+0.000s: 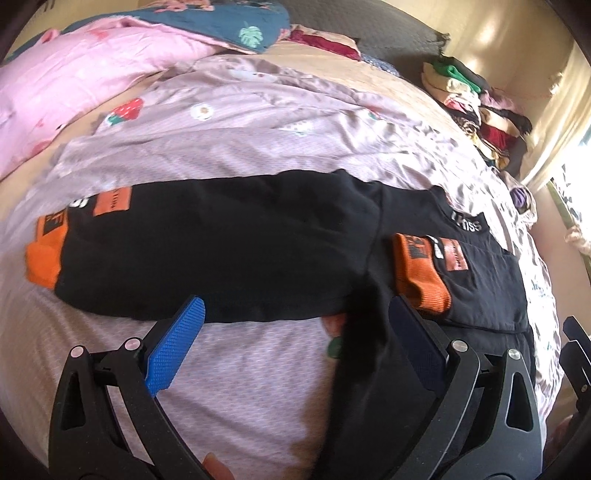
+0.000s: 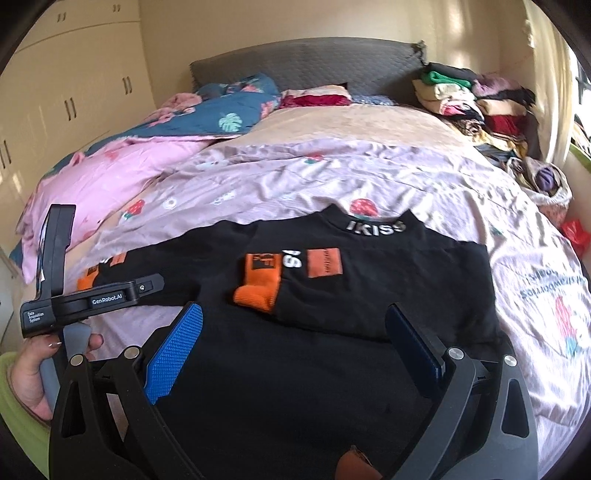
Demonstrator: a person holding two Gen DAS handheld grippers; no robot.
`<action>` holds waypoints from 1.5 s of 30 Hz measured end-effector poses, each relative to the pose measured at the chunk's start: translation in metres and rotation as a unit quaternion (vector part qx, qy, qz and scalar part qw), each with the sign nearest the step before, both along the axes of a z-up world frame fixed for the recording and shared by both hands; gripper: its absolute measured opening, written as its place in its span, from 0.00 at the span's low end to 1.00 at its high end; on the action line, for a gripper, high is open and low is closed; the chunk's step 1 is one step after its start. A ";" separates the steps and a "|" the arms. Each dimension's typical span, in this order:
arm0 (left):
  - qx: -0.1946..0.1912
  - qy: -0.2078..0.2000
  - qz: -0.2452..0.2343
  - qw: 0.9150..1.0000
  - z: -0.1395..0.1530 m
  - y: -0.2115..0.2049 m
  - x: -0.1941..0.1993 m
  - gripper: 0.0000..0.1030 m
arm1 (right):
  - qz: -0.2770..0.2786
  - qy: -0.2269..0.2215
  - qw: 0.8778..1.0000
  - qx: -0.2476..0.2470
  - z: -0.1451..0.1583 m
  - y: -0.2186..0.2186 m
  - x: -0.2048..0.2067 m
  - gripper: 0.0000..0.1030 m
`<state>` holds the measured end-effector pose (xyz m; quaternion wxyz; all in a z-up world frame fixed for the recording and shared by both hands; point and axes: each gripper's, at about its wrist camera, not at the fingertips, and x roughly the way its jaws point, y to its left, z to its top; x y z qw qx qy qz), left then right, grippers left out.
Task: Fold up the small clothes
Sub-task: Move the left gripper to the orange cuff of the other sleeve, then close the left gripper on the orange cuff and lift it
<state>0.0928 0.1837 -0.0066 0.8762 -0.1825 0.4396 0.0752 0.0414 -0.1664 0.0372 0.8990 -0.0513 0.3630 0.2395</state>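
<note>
both grippers' fingers (image 1: 186,341) (image 2: 181,347) spread above black sweatshirt (image 2: 369,288), one sleeve folded across it

We note a bed (image 2: 332,122) filling most of both views, with a grey padded headboard (image 2: 306,62) against a cream wall (image 2: 258,22). Cream wardrobe doors (image 2: 74,85) with dark handles stand at left. A mauve strawberry-print cover (image 2: 295,173) lies over the bed; a pink quilt (image 2: 110,166) and a teal leaf-print one (image 2: 221,110) are bunched at upper left. A pile of clothes (image 2: 472,103) sits at right. Bright daylight enters by a window (image 1: 576,192) at right.
</note>
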 end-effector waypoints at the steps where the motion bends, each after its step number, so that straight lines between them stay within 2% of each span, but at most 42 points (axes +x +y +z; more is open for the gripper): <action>1: -0.002 0.002 0.005 1.000 -0.001 0.004 -0.002 0.91 | 0.007 0.002 1.000 -0.001 0.000 0.006 0.000 0.96; 12: -0.023 0.013 0.057 0.998 -0.014 0.049 -0.021 0.91 | 0.069 0.010 0.997 -0.027 -0.008 0.062 0.000 0.96; 21: -0.014 0.026 0.093 0.995 -0.023 0.076 -0.039 0.91 | 0.120 0.014 0.991 -0.049 -0.017 0.102 -0.007 0.96; 28: -0.046 0.036 0.153 0.987 -0.041 0.112 -0.055 0.91 | 0.140 0.018 0.989 -0.050 -0.022 0.118 -0.015 0.96; 34: -0.078 0.002 0.196 0.978 -0.049 0.136 -0.065 0.91 | 0.123 0.029 0.991 -0.046 -0.027 0.109 -0.014 0.96; 37: -0.073 -0.010 0.213 0.974 -0.048 0.146 -0.060 0.91 | 0.115 0.034 0.992 -0.039 -0.029 0.102 -0.013 0.96; 39: -0.068 -0.019 0.230 0.971 -0.048 0.153 -0.059 0.84 | 0.110 0.035 0.993 -0.039 -0.030 0.098 -0.012 0.96; 41: -0.063 -0.020 0.245 0.967 -0.050 0.161 -0.055 0.70 | 0.100 0.038 0.994 -0.039 -0.033 0.093 -0.009 0.96; 43: -0.063 -0.025 0.258 0.964 -0.050 0.169 -0.054 0.62 | 0.089 0.044 0.995 -0.033 -0.034 0.086 -0.006 0.96; 45: -0.060 -0.029 0.269 0.961 -0.048 0.175 -0.054 0.47 | 0.081 0.047 0.995 -0.028 -0.035 0.080 -0.004 0.96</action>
